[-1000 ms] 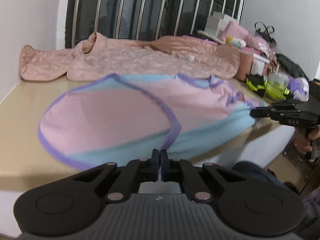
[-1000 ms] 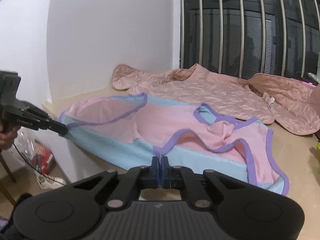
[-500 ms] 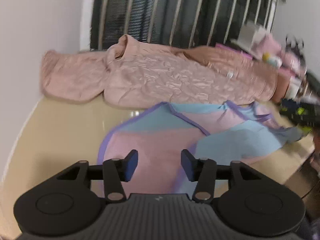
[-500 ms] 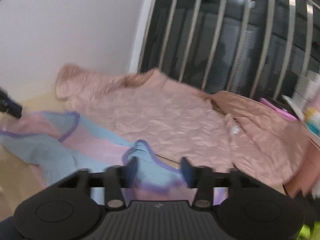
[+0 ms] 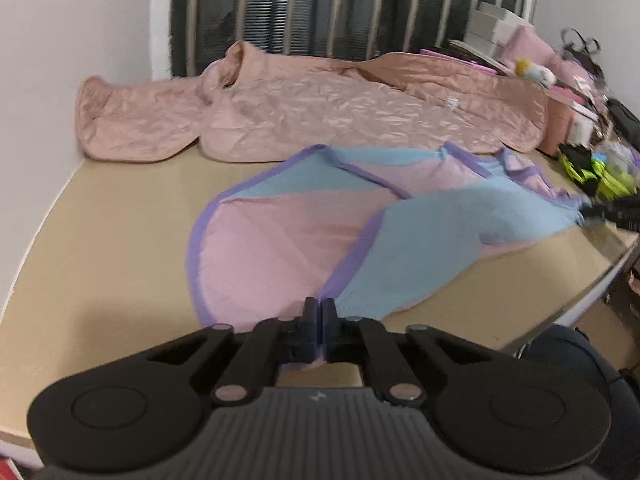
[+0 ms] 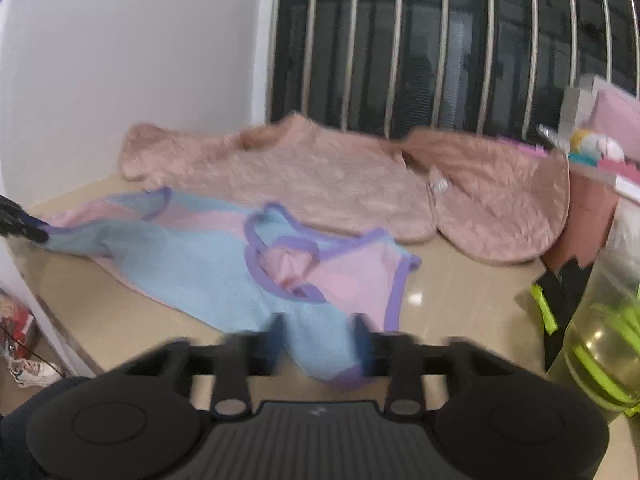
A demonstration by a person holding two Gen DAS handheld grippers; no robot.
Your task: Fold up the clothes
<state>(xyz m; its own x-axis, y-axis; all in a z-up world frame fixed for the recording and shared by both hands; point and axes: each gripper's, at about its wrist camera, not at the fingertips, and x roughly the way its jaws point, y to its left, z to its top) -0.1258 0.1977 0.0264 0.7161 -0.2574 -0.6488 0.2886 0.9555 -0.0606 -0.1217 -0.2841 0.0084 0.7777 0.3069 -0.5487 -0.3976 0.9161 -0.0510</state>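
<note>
My left tongs (image 5: 321, 306) have just shut on the purple edge of the pink and blue top (image 5: 280, 232) on the surface (image 5: 100, 260). My right tongs (image 6: 318, 332) are closing around its blue corner but look apart. I think folding has only begun.

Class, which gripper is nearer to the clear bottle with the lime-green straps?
Right. The right gripper sits at the garment's end beside the bottle; the left gripper pinches the garment's far end, away from it.
</note>
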